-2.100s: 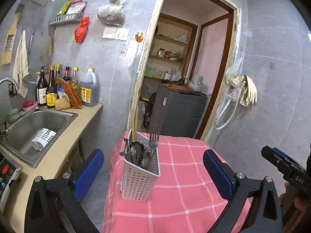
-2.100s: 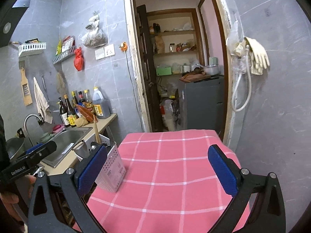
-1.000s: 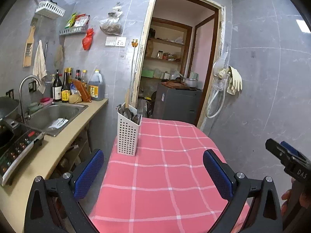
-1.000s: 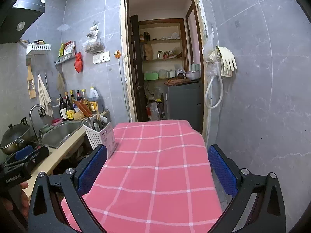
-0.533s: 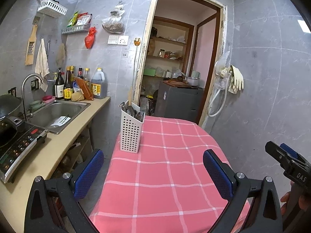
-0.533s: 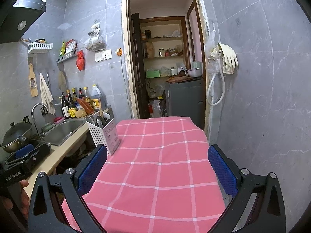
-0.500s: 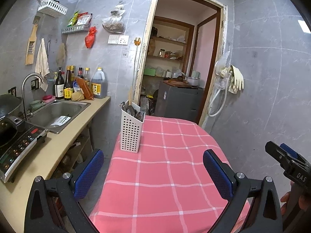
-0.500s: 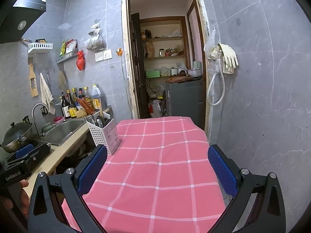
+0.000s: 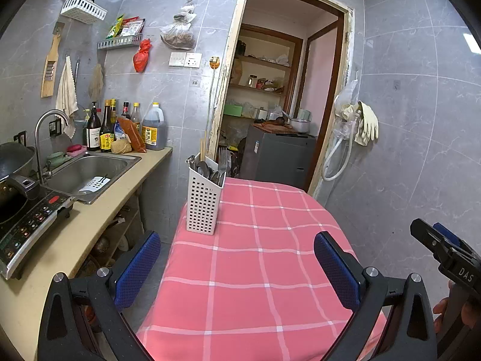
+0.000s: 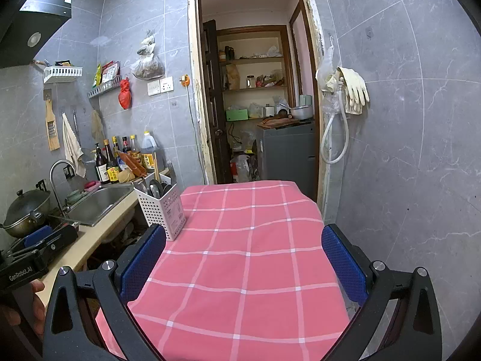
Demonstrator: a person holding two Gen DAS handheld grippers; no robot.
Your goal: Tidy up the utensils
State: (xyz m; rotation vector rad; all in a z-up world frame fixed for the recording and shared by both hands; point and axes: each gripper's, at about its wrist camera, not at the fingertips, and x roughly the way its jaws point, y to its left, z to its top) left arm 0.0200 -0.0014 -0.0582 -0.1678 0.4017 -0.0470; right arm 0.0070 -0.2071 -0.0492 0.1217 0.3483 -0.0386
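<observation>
As the table (image 9: pixel 255 270) lies bare of loose cutlery, we judge the sorting done. The caddy (image 9: pixel 203 207) stands at its ten o'clock corner, utensils (image 9: pixel 210 170) inside. Both our left gripper (image 9: pixel 234 267) and right gripper (image 10: pixel 243 258) gape, empty.

left gripper (image 9: pixel 236 266) hanging wide open, empty | white caddy (image 9: pixel 203 201) standing upright on pink checked cloth (image 9: pixel 255 270) (spoons, forks, chopsticks inside)
</observation>
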